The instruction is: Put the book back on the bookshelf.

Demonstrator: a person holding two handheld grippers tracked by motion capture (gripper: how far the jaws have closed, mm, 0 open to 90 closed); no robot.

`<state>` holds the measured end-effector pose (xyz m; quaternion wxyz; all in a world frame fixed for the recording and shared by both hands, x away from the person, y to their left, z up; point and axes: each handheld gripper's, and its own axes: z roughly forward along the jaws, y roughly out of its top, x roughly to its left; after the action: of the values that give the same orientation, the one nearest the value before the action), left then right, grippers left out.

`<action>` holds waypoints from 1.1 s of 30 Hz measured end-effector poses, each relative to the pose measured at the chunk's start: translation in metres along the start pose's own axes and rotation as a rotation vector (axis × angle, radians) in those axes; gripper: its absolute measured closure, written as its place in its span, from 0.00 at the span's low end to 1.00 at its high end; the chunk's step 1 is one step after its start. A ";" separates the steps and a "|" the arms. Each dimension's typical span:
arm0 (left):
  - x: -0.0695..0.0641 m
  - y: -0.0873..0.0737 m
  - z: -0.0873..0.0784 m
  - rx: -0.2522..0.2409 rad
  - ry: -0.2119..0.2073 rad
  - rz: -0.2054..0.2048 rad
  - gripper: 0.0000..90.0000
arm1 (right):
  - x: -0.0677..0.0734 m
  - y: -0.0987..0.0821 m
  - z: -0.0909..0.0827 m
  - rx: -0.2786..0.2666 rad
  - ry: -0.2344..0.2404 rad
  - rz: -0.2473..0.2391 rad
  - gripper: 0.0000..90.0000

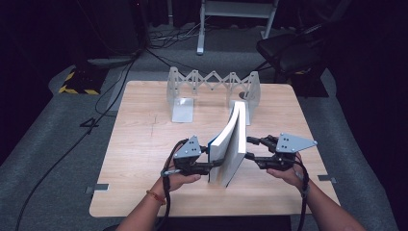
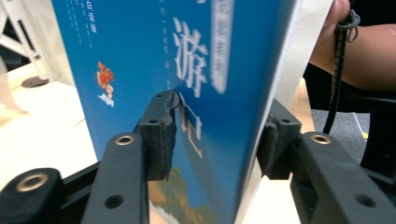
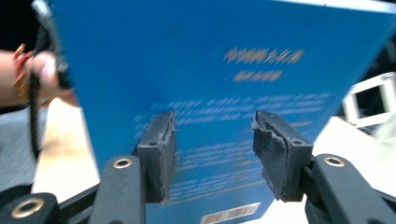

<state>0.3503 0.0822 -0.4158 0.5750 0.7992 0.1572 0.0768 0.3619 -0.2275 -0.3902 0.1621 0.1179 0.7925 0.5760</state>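
A blue-covered book (image 1: 230, 144) stands upright on its bottom edge in the middle of the wooden table (image 1: 139, 154), its pages fanned slightly at the top. My left gripper (image 1: 215, 164) reaches in from the left, and its jaws straddle the book's near edge. In the left gripper view the front cover (image 2: 187, 56) with white characters runs between the jaws of the left gripper (image 2: 217, 121), and the pads sit close beside it without clearly pressing. My right gripper (image 1: 250, 147) stands open by the book's right face. The right gripper (image 3: 212, 126) faces the back cover (image 3: 210, 70), with nothing between its pads.
A white expandable book rack (image 1: 211, 84) stands at the table's far side, its right end just behind the book. Beyond the table lie floor cables (image 1: 120, 82), a dark chair (image 1: 288, 50) and a white frame (image 1: 235, 14). A person's forearms enter from the bottom edge.
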 end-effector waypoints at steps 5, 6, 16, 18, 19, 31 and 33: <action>-0.008 -0.002 -0.009 0.033 0.024 0.025 0.44 | 0.012 -0.007 0.010 0.049 0.038 -0.029 0.53; -0.010 -0.003 -0.010 0.039 0.031 0.023 0.40 | 0.013 -0.008 0.011 0.057 0.044 -0.030 0.53; -0.046 -0.017 0.017 0.108 0.153 0.023 0.17 | 0.019 -0.016 0.030 0.102 0.057 -0.031 0.50; -0.051 -0.019 0.024 0.097 0.202 -0.006 0.17 | 0.020 -0.018 0.035 0.104 0.060 -0.028 0.48; -0.051 -0.019 0.024 0.097 0.202 -0.006 0.17 | 0.020 -0.018 0.035 0.104 0.060 -0.028 0.48; -0.056 -0.030 0.048 0.088 0.371 -0.060 0.22 | 0.015 -0.019 0.037 0.077 -0.002 0.005 0.45; -0.055 -0.030 0.048 0.083 0.379 -0.057 0.24 | 0.015 -0.019 0.037 0.074 -0.008 0.000 0.45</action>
<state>0.3082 0.0288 -0.4567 0.5035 0.7887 0.2886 0.2031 0.3628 -0.1956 -0.4208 0.1606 0.1260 0.8125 0.5460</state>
